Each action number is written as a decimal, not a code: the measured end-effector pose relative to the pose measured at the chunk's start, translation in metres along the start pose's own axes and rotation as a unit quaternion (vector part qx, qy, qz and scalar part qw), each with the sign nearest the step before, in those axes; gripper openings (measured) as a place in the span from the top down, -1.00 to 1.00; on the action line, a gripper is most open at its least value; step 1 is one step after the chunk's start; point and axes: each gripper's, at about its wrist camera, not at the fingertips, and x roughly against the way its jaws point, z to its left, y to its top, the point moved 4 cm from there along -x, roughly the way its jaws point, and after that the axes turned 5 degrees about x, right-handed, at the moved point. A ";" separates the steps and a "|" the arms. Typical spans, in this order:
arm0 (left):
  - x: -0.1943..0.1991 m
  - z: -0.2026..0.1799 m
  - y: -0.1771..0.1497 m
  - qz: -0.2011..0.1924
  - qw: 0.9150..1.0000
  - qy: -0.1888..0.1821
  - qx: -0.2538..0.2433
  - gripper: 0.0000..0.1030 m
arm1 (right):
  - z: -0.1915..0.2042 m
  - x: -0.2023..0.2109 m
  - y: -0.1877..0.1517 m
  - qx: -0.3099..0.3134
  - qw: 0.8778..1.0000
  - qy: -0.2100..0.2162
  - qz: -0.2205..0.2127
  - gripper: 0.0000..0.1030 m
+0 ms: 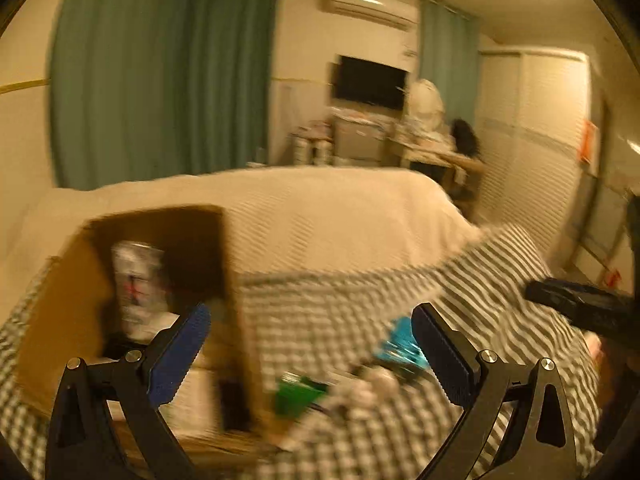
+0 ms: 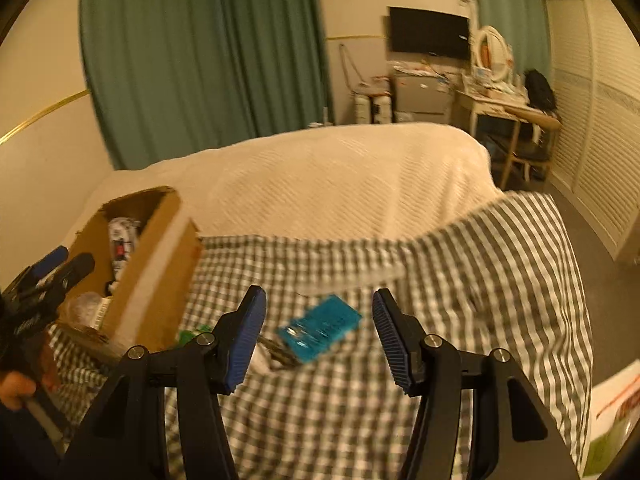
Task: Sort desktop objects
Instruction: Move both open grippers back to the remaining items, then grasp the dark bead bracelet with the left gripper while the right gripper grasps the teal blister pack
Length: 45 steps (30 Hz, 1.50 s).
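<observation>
Open brown cardboard box [image 2: 160,256] on my checked cloth, white printed can [image 2: 122,240] upright inside; flat translucent blue plastic case [image 2: 320,328] lies apart, small green item [image 1: 298,394] beside box.

No legible text anywhere; markings on the white packet [image 2: 122,242] too blurred.

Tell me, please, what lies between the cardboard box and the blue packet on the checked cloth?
A small green item and something whitish, blurred, lie between the cardboard box and the blue packet in the right wrist view.
</observation>
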 end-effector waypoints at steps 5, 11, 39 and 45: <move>-0.039 -0.048 -0.033 0.060 0.997 -0.005 -0.049 -1.00 | -0.020 -0.005 -0.019 -0.021 0.999 0.023 0.010 -0.07; -0.092 -0.090 -0.070 0.104 0.979 0.028 -0.175 -1.00 | -0.038 -0.012 -0.032 -0.047 0.998 0.043 0.013 -0.07; -0.132 -0.037 -0.040 0.071 0.994 -0.023 -0.076 0.79 | -0.021 -0.079 -0.031 -0.060 0.991 0.057 0.101 -0.07; -0.134 -0.032 -0.036 0.056 0.996 -0.020 -0.071 0.79 | -0.004 -0.167 -0.054 -0.118 0.967 0.062 0.215 -0.07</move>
